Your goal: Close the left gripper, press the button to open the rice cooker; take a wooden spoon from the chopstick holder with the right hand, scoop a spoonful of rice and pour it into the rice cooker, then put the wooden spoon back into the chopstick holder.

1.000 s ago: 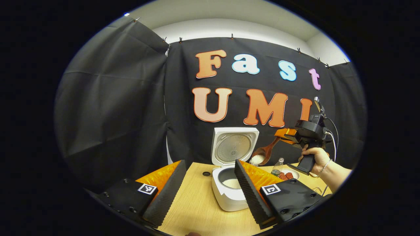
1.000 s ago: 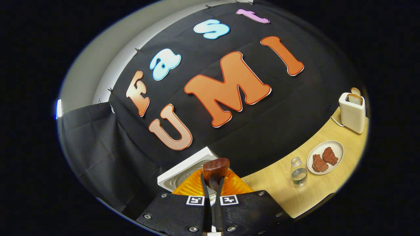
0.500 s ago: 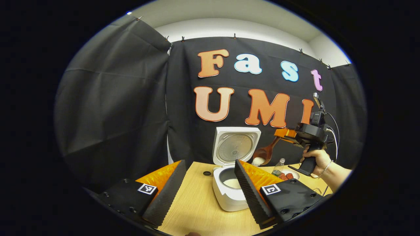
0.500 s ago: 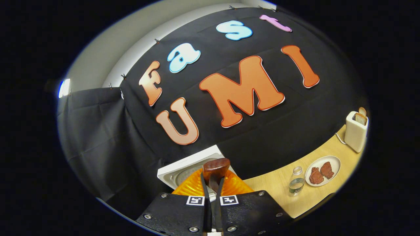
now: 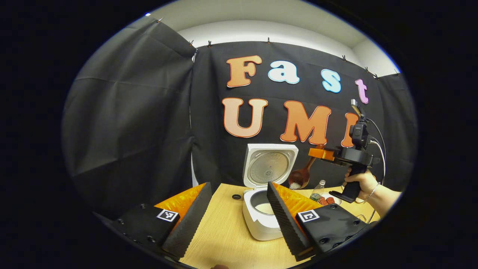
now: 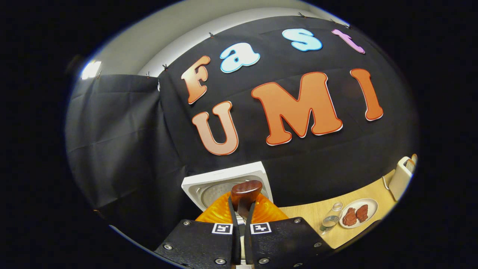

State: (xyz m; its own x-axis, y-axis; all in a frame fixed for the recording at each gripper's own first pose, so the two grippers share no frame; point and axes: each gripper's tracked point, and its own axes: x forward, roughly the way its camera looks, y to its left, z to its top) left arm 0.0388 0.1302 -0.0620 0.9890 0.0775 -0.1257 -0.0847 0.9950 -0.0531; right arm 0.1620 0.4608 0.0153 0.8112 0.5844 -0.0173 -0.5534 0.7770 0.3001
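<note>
**Spoon held beside the open cooker, a little rice in its bowl**

The wooden spoon [image 5: 303, 172] hangs in the air just right of the rice cooker's raised lid [image 5: 269, 165], handle up, bowl down and tilted toward the cooker. A small white heap of rice [image 5: 295, 185] sits low in the bowl. The right tongs [image 5: 317, 152] are clenched on the spoon's handle; in the right gripper view the two fingers stand almost together with the handle's dark end [image 6: 245, 191] pinched between them. A hand [image 5: 359, 182] grips the tool's handle, well above the desk.

The rice cooker [image 5: 261, 220] stands open on the wooden desk [image 5: 227, 239], its white body holding an inner pot with pale rice at the bottom; the lid stands upright against the black cloth wall.

The left tongs [image 5: 239, 209] are released, fingers spread wide and grasping nothing, one to each side of the cooker as seen from behind.

Farther right on the desk are a clear bottle [image 6: 330, 220], a plate with two brown pieces [image 6: 357, 213] and a white toaster [image 6: 400, 178].
</note>
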